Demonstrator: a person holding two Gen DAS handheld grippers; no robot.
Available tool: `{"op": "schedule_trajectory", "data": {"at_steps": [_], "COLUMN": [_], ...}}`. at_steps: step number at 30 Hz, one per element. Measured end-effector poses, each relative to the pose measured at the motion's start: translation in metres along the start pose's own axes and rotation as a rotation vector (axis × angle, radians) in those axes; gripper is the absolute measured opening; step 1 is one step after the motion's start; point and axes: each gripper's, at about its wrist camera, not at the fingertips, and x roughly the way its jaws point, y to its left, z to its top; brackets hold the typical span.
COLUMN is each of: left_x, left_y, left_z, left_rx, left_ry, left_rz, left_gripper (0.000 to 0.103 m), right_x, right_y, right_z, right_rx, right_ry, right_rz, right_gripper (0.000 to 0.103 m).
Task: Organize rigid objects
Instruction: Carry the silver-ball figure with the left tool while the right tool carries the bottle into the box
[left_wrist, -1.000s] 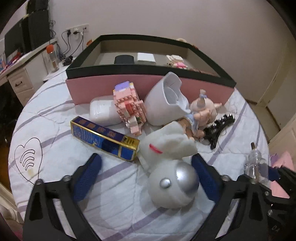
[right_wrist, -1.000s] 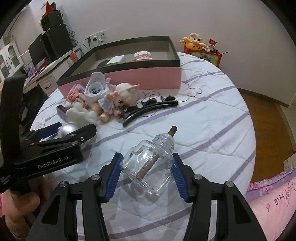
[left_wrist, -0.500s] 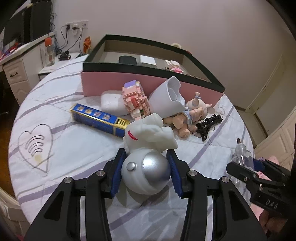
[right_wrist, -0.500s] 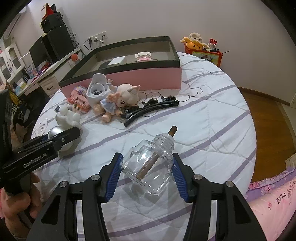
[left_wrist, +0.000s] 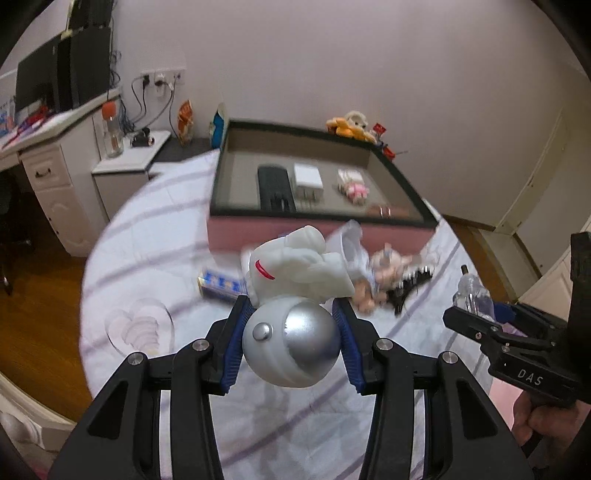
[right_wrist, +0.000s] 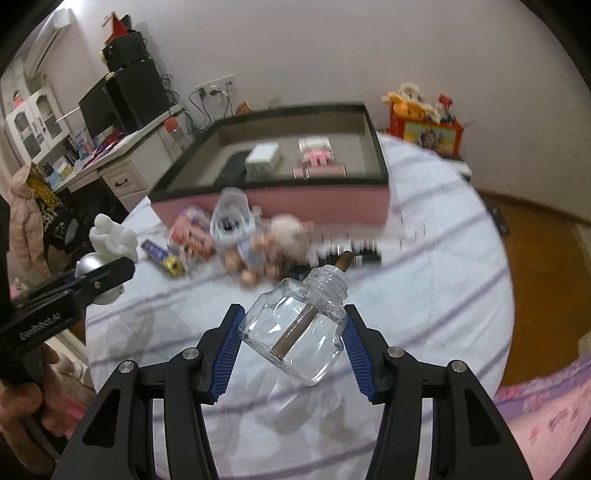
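Covering most of both views, the striped bed (left_wrist: 147, 240) carries a pink box (left_wrist: 303, 229) at its far edge, with a phone (left_wrist: 275, 184), a charger (left_wrist: 308, 179) and small toys inside. Blurred toys (right_wrist: 255, 240) lie just in front of the box. Above the bed's near edge, the left gripper (left_wrist: 291, 334) pinches an astronaut figure (left_wrist: 295, 295) by its helmet, and the right gripper (right_wrist: 293, 339) pinches a glass bottle (right_wrist: 295, 328).

tray (left_wrist: 400, 184) behind toy pile (right_wrist: 258, 243) | charger (left_wrist: 307, 177) in tray
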Motion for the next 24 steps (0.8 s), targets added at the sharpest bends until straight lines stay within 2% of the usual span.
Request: {"op": "schedule_trajectory", "data": {"at_steps": [6,11,16,24], "left_x": [-0.002,0.028,0.088,0.176], "left_y": [-0.006,-0.01,-0.007,0.004], "left_z": [0.056,0.109,0.153,0.192], "left_rx": [0.058,0.09,0.108,0.101], "left_ry": [-0.057,-0.071,-0.02,0.091], "left_rz": [0.025,0.035,0.049,0.071], "left_gripper": [0.046,0.046,0.046,0.046], "right_x": [-0.002,0.026,0.082,0.171], "right_y": [0.005,-0.001,-0.015,-0.037], "right_z": [0.065,0.126,0.178,0.217], "right_rx": [-0.067,-0.08,-0.078,-0.063], "right_ry": [-0.075,-0.085,-0.024,0.109], "right_rz": [-0.012,-0.014,-0.025,-0.04], "right_gripper": [0.055,0.055,0.055,0.055]}}
